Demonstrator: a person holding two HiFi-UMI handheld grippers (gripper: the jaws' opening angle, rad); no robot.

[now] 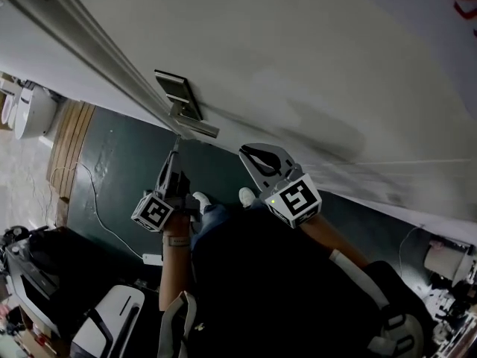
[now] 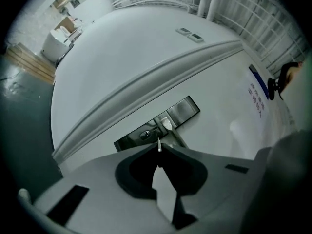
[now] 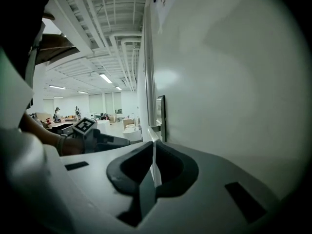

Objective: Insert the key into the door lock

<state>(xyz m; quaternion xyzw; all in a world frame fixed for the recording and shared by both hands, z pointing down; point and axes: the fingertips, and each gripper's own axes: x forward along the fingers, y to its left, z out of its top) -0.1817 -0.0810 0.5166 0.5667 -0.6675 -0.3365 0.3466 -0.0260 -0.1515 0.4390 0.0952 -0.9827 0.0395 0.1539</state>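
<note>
Just short of the dark rectangular metal lock plate (image 2: 131, 139), our left gripper (image 2: 159, 151) pinches the thin silver key (image 2: 159, 144), not yet inserted; our right gripper (image 3: 153, 146) sits closed, empty.

dark green floor (image 1: 119, 162) running up to the door (image 1: 298, 66). a thin white cable (image 1: 97, 213) snakes over it down to a small white box (image 1: 152, 259). wooden planks (image 1: 68, 144) lie along the green's left edge. past them the floor goes pale, with a white tub-ish thing (image 1: 31, 110) sitting there. two white shoes (image 1: 201, 198) stand on the green, close to the door. on the door itself: a metal lock plate (image 1: 177, 94) with a handle (image 1: 195, 127).
</note>
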